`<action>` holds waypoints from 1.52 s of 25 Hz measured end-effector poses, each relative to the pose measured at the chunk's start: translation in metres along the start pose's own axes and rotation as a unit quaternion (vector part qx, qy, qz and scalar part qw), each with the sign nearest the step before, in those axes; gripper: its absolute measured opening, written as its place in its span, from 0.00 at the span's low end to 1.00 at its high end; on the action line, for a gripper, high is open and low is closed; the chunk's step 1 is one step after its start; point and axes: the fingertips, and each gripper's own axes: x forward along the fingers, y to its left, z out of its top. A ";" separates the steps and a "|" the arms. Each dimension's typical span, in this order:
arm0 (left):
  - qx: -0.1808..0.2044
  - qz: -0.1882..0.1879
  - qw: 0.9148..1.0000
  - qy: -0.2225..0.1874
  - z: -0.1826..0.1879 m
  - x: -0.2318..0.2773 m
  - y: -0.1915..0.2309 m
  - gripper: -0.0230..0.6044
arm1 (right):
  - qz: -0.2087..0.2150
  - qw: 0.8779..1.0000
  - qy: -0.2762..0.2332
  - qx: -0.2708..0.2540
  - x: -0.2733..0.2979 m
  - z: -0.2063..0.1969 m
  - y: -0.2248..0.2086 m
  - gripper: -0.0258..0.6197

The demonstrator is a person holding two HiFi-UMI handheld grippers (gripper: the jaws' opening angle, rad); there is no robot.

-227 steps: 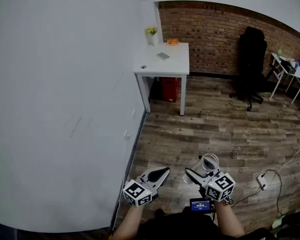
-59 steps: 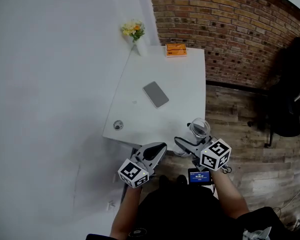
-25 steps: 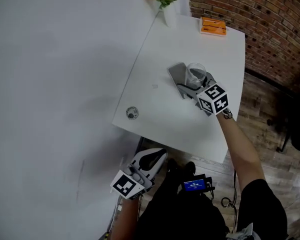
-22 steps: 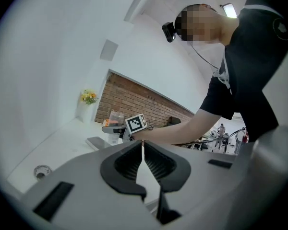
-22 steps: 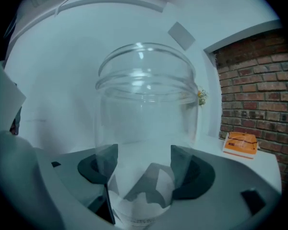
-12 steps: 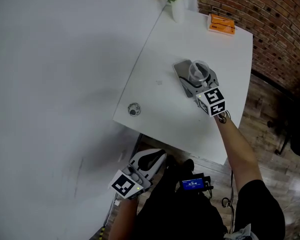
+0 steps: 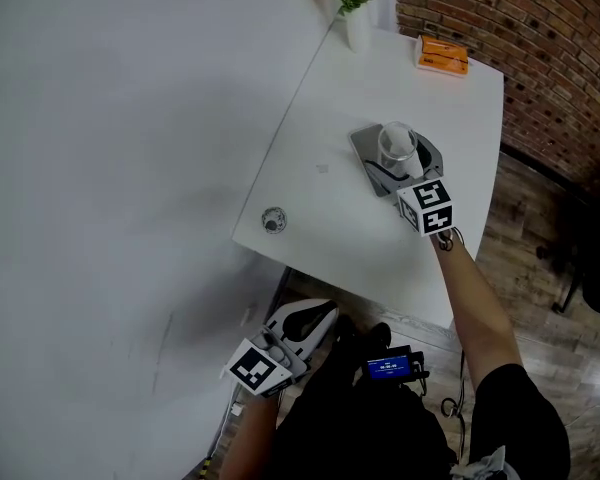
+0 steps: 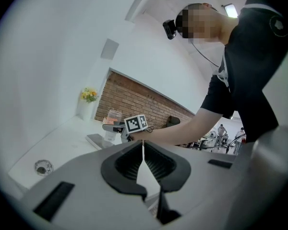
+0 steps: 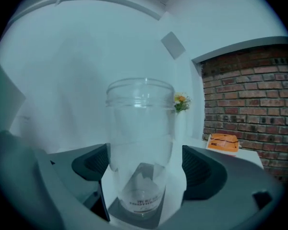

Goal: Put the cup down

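Note:
A clear glass cup stands upright on a flat grey slab on the white table. My right gripper reaches over the table with the cup between its jaws, which are opening. In the right gripper view the cup fills the middle, and the right pad stands clearly off the glass, so the right gripper no longer presses on it. My left gripper hangs low beside the person, below the table's front edge, shut and empty.
A white vase with yellow flowers and an orange box sit at the table's far end. A small round thing lies near the front left corner. White wall at left, brick wall and wooden floor at right.
The right gripper's jaws have spread away from the cup, which now stands on the grey slab. The left gripper has stayed low by the person.

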 end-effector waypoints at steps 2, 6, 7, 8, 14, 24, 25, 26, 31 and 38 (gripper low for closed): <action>-0.002 0.003 1.000 -0.001 -0.001 -0.003 0.000 0.05 | -0.010 1.000 0.001 0.007 -0.017 -0.004 -0.001 0.75; -0.005 0.007 1.000 -0.005 0.000 -0.009 0.001 0.05 | -0.026 0.999 0.009 0.017 -0.058 -0.017 0.000 0.75; -0.006 0.004 1.000 -0.009 0.001 -0.010 0.001 0.05 | -0.028 0.999 0.010 0.024 -0.068 -0.019 -0.001 0.75; -0.007 0.002 1.000 -0.012 0.000 -0.011 0.001 0.05 | -0.030 0.999 0.012 0.031 -0.079 -0.022 -0.001 0.75; -0.004 -0.004 1.000 -0.024 0.003 -0.015 -0.002 0.05 | -0.026 0.994 0.031 0.106 -0.132 -0.038 0.011 0.75; -0.004 -0.040 0.998 -0.045 0.010 -0.006 -0.027 0.05 | 0.050 0.972 -0.029 0.228 -0.215 0.001 0.057 0.71; -0.003 -0.046 0.998 -0.045 0.010 -0.005 -0.029 0.05 | 0.049 0.971 -0.038 0.231 -0.221 0.007 0.060 0.71; -0.002 -0.052 0.998 -0.046 0.011 -0.003 -0.031 0.05 | 0.047 0.971 -0.047 0.231 -0.227 0.012 0.063 0.71; 0.010 -0.077 0.996 -0.046 0.018 0.004 -0.047 0.05 | 0.045 0.978 -0.058 0.197 -0.258 0.032 0.083 0.68; 0.026 -0.109 0.993 -0.031 0.014 0.013 -0.062 0.05 | 0.030 0.985 -0.037 0.167 -0.287 0.036 0.103 0.68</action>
